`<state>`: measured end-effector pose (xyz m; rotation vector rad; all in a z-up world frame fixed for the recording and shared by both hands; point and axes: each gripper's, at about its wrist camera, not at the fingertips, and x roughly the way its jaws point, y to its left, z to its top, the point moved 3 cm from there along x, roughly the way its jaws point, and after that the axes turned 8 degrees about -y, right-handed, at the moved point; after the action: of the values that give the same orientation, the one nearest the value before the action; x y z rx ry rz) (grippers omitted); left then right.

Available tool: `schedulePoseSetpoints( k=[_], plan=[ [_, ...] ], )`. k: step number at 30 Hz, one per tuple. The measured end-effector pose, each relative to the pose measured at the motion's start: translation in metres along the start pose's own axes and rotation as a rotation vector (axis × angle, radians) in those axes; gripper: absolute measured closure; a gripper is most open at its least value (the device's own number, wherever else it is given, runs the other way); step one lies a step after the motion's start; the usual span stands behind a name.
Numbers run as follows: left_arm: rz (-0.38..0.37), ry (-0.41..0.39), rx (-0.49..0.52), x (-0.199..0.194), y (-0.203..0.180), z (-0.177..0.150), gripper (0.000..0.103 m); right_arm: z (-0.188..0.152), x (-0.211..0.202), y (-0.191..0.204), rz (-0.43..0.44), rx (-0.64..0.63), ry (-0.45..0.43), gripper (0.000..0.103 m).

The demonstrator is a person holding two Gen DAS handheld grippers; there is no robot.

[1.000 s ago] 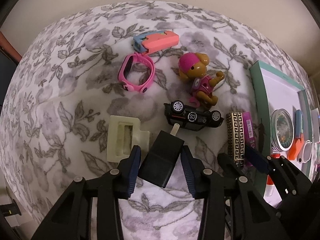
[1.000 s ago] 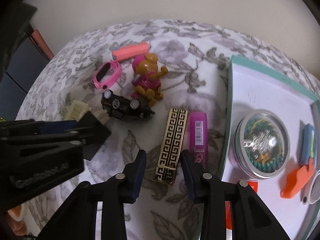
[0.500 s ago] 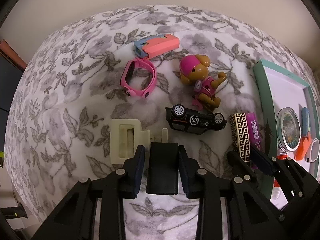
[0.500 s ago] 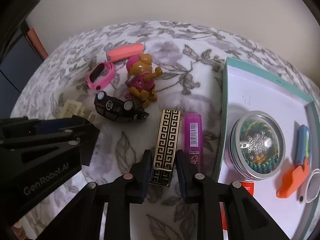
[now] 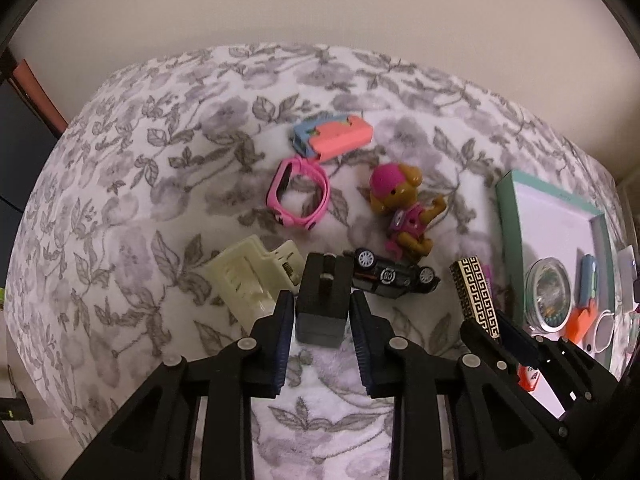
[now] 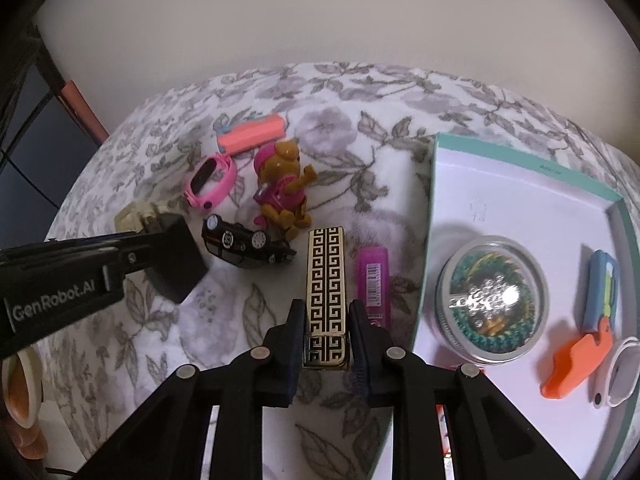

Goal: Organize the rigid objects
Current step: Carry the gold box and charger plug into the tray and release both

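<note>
Two grippers are each clamped on something over the grey-flowered white blanket (image 5: 132, 208). The left gripper (image 5: 320, 312) has its blue pads against the sides of a black rectangular block with a slotted top (image 5: 322, 300); its jaws have just been closing on it, and the block's far end appears lifted clear of the fabric — in the right wrist view it hangs tilted from the jaws. Just left of it lies a cream plastic clip-like piece (image 5: 248, 280). The right gripper (image 6: 325, 320) grips the near end of a long gold bar with a black Greek-key pattern (image 6: 326, 280), whose far end points toward the toys. A magenta stick with a barcode (image 6: 374, 280) lies beside the bar, next to the teal-rimmed white tray (image 6: 520, 160). Beyond the grippers lie an overturned black toy car (image 5: 394, 278), a brown puppy figure in pink (image 5: 404, 212), a pink child's watch (image 5: 298, 194) and a coral-and-blue case (image 5: 334, 136).
</note>
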<state>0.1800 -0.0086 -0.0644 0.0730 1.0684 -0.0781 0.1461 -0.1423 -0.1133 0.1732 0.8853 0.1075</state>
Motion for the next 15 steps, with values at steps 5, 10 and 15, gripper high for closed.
schedulePoseSetpoints(
  k=[5, 10, 15],
  plan=[
    [-0.026, -0.061, -0.004, -0.022, 0.000, 0.011, 0.075, 0.014, -0.023, -0.006, 0.022, 0.024, -0.063, 0.080],
    [-0.049, -0.131, -0.010, -0.049, 0.000, 0.021, 0.075, 0.027, -0.055, -0.012, 0.027, 0.037, -0.136, 0.080],
    [-0.063, -0.190, -0.010, -0.073, -0.003, 0.029, 0.075, 0.039, -0.079, -0.015, 0.014, 0.036, -0.193, 0.080]
  ],
)
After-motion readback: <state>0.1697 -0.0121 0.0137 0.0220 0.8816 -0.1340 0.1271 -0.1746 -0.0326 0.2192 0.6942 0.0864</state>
